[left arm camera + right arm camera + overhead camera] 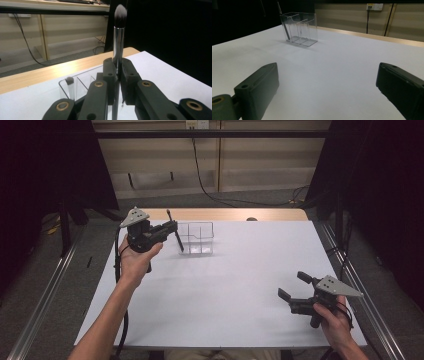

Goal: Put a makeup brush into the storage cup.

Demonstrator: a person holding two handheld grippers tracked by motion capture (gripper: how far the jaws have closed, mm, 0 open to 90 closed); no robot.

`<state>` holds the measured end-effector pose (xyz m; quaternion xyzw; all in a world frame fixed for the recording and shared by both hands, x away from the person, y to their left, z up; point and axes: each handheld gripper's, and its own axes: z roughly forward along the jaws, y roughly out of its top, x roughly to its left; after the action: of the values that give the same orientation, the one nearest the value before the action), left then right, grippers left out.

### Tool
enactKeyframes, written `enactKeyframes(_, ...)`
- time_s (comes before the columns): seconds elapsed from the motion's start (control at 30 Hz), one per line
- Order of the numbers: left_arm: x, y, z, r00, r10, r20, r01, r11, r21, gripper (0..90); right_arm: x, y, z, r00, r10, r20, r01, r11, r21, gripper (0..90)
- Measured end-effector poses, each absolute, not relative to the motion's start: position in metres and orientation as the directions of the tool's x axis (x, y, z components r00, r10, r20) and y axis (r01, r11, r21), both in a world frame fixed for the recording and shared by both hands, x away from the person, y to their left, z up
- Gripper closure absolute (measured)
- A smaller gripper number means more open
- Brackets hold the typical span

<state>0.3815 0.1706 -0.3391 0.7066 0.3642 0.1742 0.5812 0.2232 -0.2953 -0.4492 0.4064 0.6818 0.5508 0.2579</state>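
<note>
Left gripper (172,227) pinching makeup brush (118,42) mid-handle, far left, just beside clear organizer (196,239). Brush looks light, stiff, shiny metal ferrule probably slippery, bristles soft so grab the handle. Right gripper (294,285) jaws spread wide, empty, near right.

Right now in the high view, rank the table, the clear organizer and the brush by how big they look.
1. Table, largest by far.
2. Clear organizer.
3. Brush, thinnest, though about as long as the organizer is tall; the left gripper holds it above the table, nearer the camera.
</note>
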Motion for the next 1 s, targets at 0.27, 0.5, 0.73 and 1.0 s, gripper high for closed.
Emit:
enactKeyframes(0.27,0.393,0.166,-0.334,0.66,0.733,-0.167,0.297,-0.049,0.954,83.9,0.224,-0.294,-0.45,-0.542,0.835,0.094,0.275,0.07,0.959,4.0)
enactKeyframes(0.5,0.406,0.158,-0.34,0.638,0.751,-0.171,0.305,-0.042,0.951,83.9,0.224,-0.294,-0.449,-0.546,0.832,0.092,0.273,0.074,0.959,4.0)
enactKeyframes(0.73,0.421,0.154,-0.342,0.619,0.768,-0.165,0.307,-0.043,0.951,83.9,0.224,-0.293,-0.45,-0.552,0.829,0.092,0.274,0.075,0.959,4.0)
enactKeyframes(1.0,0.436,0.155,-0.346,0.597,0.786,-0.162,0.317,-0.045,0.947,83.9,0.224,-0.294,-0.45,-0.555,0.826,0.096,0.275,0.073,0.959,4.0)
